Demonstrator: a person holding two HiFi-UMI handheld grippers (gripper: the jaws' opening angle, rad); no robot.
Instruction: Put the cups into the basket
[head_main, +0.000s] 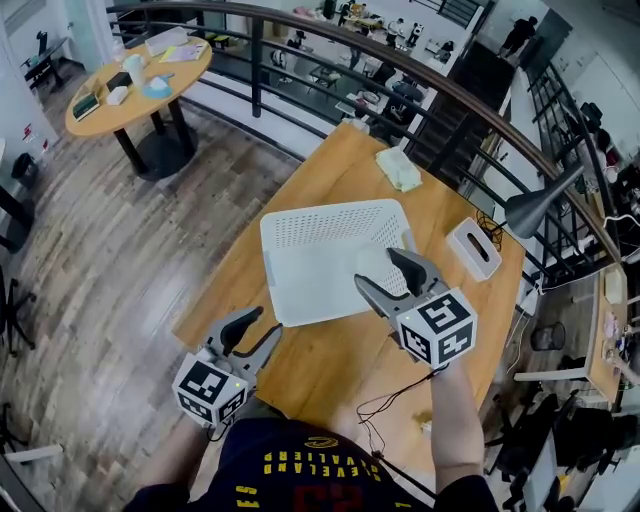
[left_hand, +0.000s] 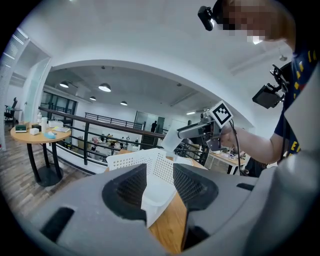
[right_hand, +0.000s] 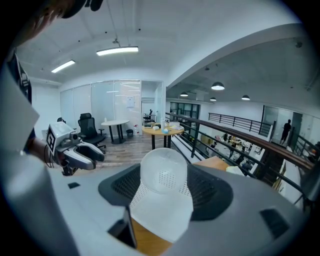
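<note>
**Cup over the basket, release to come**
My right gripper (head_main: 378, 268) is clamped on the only cup (right_hand: 164, 175) I count, just above the near right edge of the one basket (head_main: 300, 270). Next, I judge, it goes further over the basket's floor, down, then release. My left gripper (head_main: 268, 320), off the basket's near left corner, gapes empty.

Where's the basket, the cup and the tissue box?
basket (head_main: 335, 222), head view, its holey back wall.
cup (right_hand: 164, 172), right gripper view, its round end.
tissue box (head_main: 474, 247), head view, its top.
</note>
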